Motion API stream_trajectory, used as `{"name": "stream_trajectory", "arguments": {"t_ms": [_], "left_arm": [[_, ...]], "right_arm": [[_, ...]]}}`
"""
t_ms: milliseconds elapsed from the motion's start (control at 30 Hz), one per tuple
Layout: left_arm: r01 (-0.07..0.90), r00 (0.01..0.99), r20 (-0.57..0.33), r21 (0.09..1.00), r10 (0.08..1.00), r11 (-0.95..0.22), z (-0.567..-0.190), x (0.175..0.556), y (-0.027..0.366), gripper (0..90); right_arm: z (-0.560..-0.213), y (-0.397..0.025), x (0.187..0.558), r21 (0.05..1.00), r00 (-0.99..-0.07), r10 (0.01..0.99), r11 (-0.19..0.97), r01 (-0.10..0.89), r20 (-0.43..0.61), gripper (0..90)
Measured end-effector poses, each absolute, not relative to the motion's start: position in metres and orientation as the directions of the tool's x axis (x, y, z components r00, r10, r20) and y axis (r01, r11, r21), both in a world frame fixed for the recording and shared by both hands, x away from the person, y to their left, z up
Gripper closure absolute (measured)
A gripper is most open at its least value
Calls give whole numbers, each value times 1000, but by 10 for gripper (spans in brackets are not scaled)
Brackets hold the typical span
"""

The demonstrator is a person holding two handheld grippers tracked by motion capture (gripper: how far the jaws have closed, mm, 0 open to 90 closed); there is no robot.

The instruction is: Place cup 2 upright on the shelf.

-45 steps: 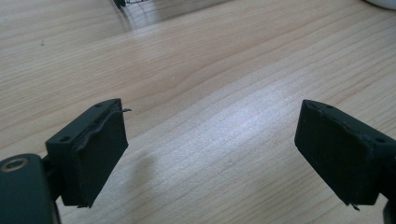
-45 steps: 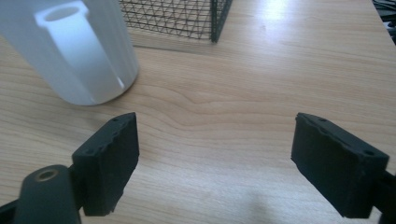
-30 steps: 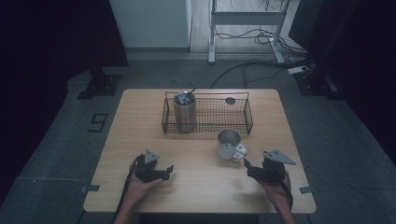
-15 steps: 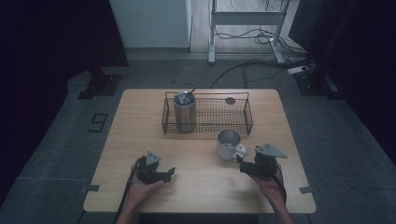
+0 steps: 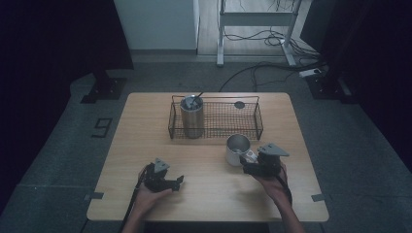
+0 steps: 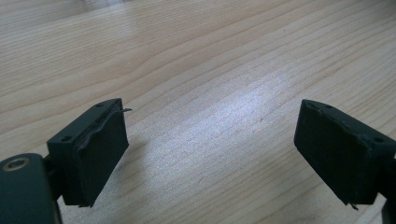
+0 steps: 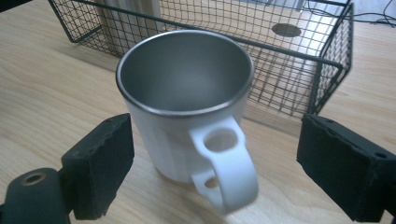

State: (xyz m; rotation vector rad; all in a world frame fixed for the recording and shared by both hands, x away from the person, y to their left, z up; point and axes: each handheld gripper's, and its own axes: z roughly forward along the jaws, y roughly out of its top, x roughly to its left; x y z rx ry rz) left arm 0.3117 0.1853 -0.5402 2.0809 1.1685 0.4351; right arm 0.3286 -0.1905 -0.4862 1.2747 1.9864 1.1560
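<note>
Change since earlier frames: right gripper (image 5: 248, 166) shifted forward and leftward across the tabletop (image 5: 145, 141), now close against the mug (image 5: 238, 149); left gripper (image 5: 176, 181) near its former place; mug, basket and canister unmoved.
Right gripper: held in the person's right hand (image 5: 274, 187), fingers spread wide — released, nothing clamped; in the right gripper view the two black pads (image 7: 100, 168) flank the mug on either side, apart from its wall.
Mug: white outside, steel-lined inside, upright on the tabletop just in front of the wire basket (image 5: 216, 119); handle turned toward the right gripper, lying between its fingers.
Left gripper: low over bare wood at the near left of the tabletop, held in the left hand (image 5: 148, 196); fingers (image 6: 93, 154) released, wide apart, only wood grain between them.
Wire basket: dark mesh, at the far middle of the tabletop.
Canister (image 5: 191, 116): metal cylinder, upright in the basket's left end — a thin utensil leaning out of its top.
Dark disc (image 5: 239, 104): flat, toward the basket's right rear.
</note>
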Motion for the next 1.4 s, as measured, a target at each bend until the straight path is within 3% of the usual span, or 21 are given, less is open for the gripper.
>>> {"name": "stream_trajectory", "arguments": {"t_ms": [800, 1400], "left_arm": [[616, 515, -50, 716, 856, -329, -539, 312, 190, 104], [627, 505, -56, 710, 861, -322, -541, 313, 189, 104]], "right_arm": [[-473, -163, 358, 862, -454, 891, 214, 459, 21, 101], [-475, -157, 367, 852, -463, 885, 210, 479, 42, 29]]}}
